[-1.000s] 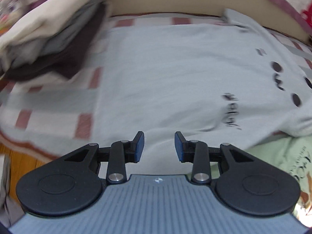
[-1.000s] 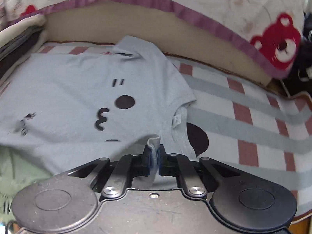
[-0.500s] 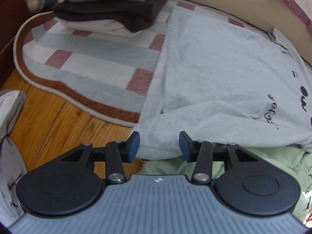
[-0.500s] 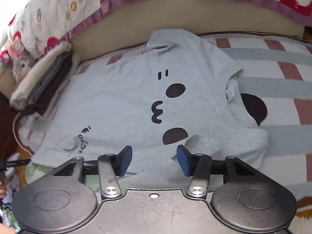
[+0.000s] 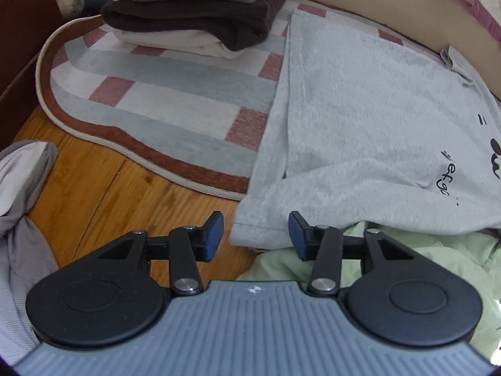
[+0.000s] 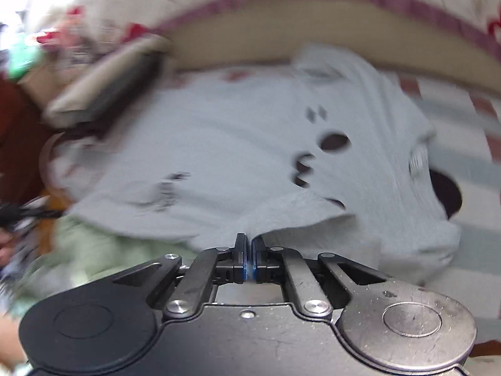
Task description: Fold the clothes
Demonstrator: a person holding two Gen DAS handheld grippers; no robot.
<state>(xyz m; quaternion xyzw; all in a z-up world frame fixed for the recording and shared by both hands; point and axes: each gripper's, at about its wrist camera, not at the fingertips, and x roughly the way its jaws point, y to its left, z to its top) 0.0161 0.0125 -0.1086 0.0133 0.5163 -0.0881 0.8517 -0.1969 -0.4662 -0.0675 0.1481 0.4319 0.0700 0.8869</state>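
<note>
A light grey T-shirt (image 5: 360, 109) with a black cartoon face lies spread on a striped rug (image 5: 175, 94). Its near bottom corner sits between the fingers of my left gripper (image 5: 255, 228), whose jaws are opening; the blue pads do not press on the cloth. In the blurred right wrist view, the grey T-shirt (image 6: 235, 131) has a fold drawn up to a point at my right gripper (image 6: 249, 238), which is shut on that fold. A pale green garment (image 5: 407, 260) lies under the shirt's near edge.
A stack of folded clothes (image 5: 203, 9) sits on the rug's far left part. Wooden floor (image 5: 109, 194) lies in front of the rug, with a crumpled grey garment (image 5: 18, 188) at the left. A beige cushioned edge (image 5: 391, 3) runs behind the shirt.
The right gripper let go of the shirt's edge, stood open, and has now shut on a fold of the shirt. The left gripper swung to the shirt's near corner and its jaws spread wider.
</note>
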